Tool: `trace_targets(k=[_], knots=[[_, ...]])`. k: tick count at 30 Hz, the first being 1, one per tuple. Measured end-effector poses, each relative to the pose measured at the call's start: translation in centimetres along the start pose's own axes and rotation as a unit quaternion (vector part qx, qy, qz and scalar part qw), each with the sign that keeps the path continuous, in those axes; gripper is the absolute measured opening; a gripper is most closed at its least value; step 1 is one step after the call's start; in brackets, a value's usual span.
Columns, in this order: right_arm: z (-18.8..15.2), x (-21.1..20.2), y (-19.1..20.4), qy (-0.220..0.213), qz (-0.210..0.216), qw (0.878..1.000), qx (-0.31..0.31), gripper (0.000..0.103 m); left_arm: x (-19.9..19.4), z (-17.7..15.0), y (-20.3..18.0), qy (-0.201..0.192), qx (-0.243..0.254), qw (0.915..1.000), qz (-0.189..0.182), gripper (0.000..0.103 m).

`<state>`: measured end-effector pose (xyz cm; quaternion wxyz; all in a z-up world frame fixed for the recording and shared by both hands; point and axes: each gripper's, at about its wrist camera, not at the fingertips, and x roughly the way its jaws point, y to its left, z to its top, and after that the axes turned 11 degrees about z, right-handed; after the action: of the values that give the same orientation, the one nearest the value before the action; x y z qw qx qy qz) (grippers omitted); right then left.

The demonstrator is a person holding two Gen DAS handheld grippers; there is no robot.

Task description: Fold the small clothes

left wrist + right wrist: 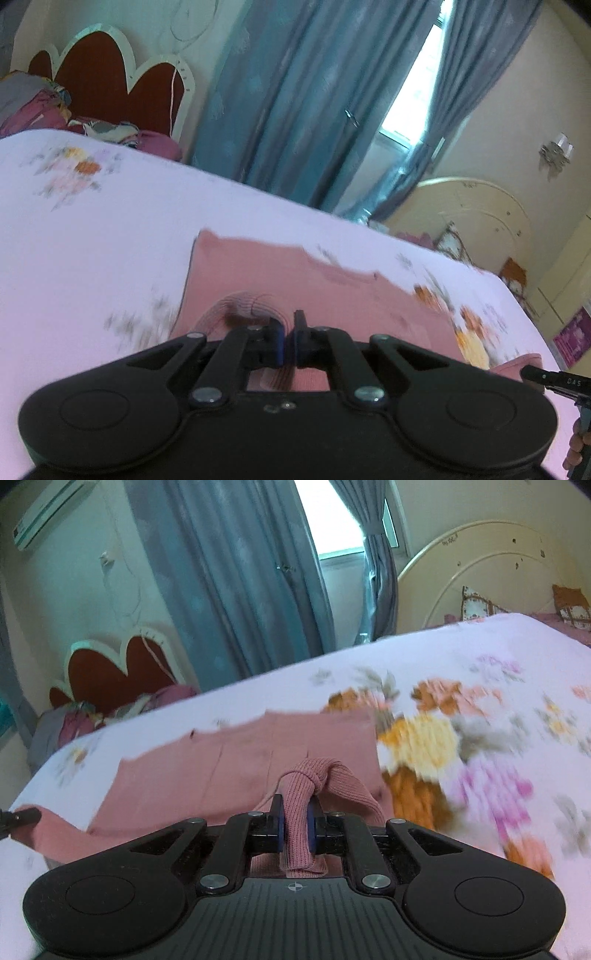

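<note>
A pink knit garment (236,768) lies spread on a floral bedsheet (461,746) at frame centre. The right gripper (295,823), angled downward, pinches a ribbed fold of it between closed fingers. The left gripper (289,338), also tilted down over the pink cloth, has its fingers shut together; what they hold is unclear.

Both fisheye cameras are sitting just behind their tools, looking forward and slightly downward, close over the bed (110,229). The left view is facing the red headboard (110,88); the right view is facing a cream one (491,576). Both are sharing the pink garment (295,280) and blue curtains (240,583).
</note>
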<state>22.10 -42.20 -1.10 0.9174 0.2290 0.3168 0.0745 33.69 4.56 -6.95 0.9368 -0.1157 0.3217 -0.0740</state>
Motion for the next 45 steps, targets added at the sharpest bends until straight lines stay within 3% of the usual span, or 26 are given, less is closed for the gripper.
trace_targets(k=[9, 16, 17, 19, 20, 21, 22, 24, 26, 30, 35, 41, 45], knots=[[6.8, 11.7, -4.7, 0.012, -0.010, 0.998, 0.054, 0.011, 10.8, 5.3, -1.9, 0.009, -0.008, 0.9988, 0.047, 0.004], [7.5, 18.5, -8.4, 0.048, -0.032, 0.994, 0.098, 0.011, 18.3, 5.3, -2.1, 0.058, 0.012, 0.9930, 0.102, 0.007], [7.5, 18.9, -8.8, 0.048, -0.032, 0.993, 0.103, 0.013, 18.7, 5.3, -2.1, 0.060, 0.015, 0.9925, 0.105, 0.010], [7.7, 19.1, -9.5, 0.036, -0.040, 0.993, 0.105, 0.027, 19.2, 5.5, -2.1, 0.050, 0.025, 0.9912, 0.120, 0.022], [7.8, 19.0, -9.5, 0.027, -0.046, 0.994, 0.096, 0.042, 19.0, 5.8, -2.0, 0.042, 0.027, 0.9909, 0.125, 0.025], [8.1, 18.9, -9.7, 0.016, -0.051, 0.995, 0.084, 0.055, 18.8, 6.1, -1.7, 0.035, 0.021, 0.9913, 0.125, 0.036], [8.3, 18.8, -9.8, 0.011, -0.052, 0.996, 0.077, 0.058, 18.4, 6.6, -1.3, 0.028, 0.014, 0.9921, 0.122, 0.054], [8.6, 18.8, -10.2, 0.013, -0.044, 0.997, 0.059, 0.058, 17.5, 7.2, -0.9, 0.004, 0.013, 0.9926, 0.120, 0.071], [8.6, 19.2, -10.5, 0.020, -0.037, 0.998, 0.044, 0.058, 17.5, 7.3, -1.0, -0.002, 0.041, 0.9919, 0.120, 0.071], [7.9, 20.7, -10.7, 0.041, -0.030, 0.999, 0.010, 0.058, 19.0, 5.9, -1.6, 0.028, 0.100, 0.9877, 0.117, 0.067], [7.8, 21.4, -10.9, 0.023, -0.015, 1.000, -0.006, 0.058, 21.2, 4.5, -1.9, 0.050, 0.123, 0.9834, 0.124, 0.063], [8.3, 20.8, -11.4, -0.013, 0.000, 1.000, -0.014, 0.063, 22.9, 4.5, -1.9, 0.074, 0.131, 0.9828, 0.107, 0.048], [7.8, 22.6, -11.2, 0.036, 0.001, 0.999, -0.039, 0.064, 22.8, 4.4, -1.6, 0.068, 0.130, 0.9847, 0.094, 0.022]])
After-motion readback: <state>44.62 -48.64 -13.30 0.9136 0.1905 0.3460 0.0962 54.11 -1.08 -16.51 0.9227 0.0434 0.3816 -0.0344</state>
